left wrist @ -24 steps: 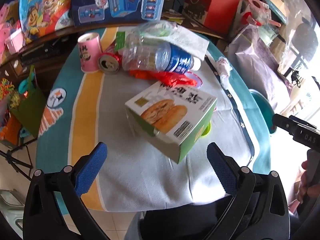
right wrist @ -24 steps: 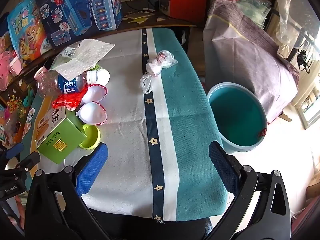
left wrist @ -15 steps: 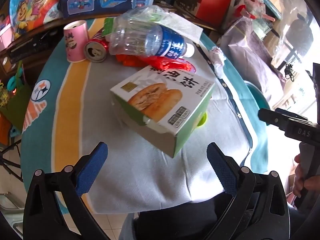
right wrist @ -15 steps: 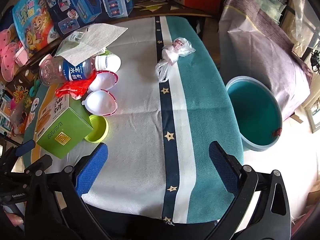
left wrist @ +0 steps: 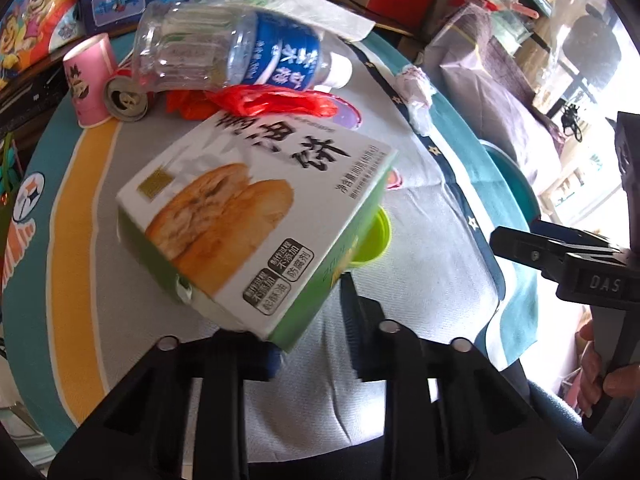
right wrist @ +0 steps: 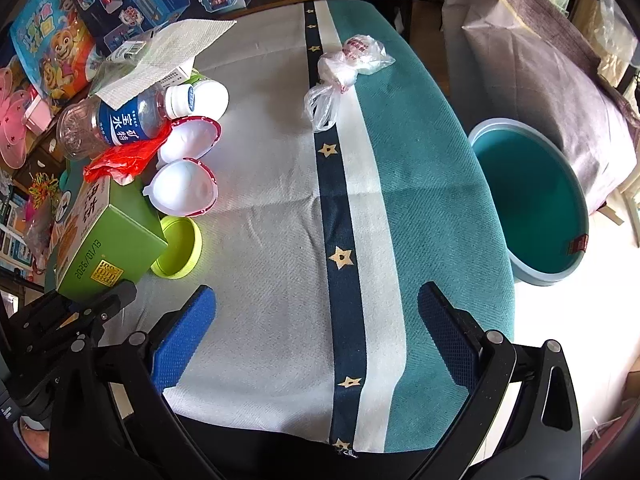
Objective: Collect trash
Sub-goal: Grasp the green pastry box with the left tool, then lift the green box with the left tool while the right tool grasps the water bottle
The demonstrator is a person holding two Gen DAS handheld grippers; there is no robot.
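Observation:
A green and white pastry box lies on the striped tablecloth. My left gripper is shut on its near corner. From the right wrist view the box sits at the left edge, with the left gripper at its near end. My right gripper hangs open above bare cloth, holding nothing. Behind the box lie a clear water bottle, a red plastic bag, a crushed can and a pink paper cup. A knotted clear bag rests on the dark stripe.
A teal bin stands on the floor right of the table. Two white egg-shaped shells and a lime green lid lie beside the box. A paper towel covers a packet at the back. Toy boxes crowd the back edge.
My left gripper has moved forward to the box and gone from wide open to shut on its near corner. The right gripper has shifted slightly nearer the table and stays open.

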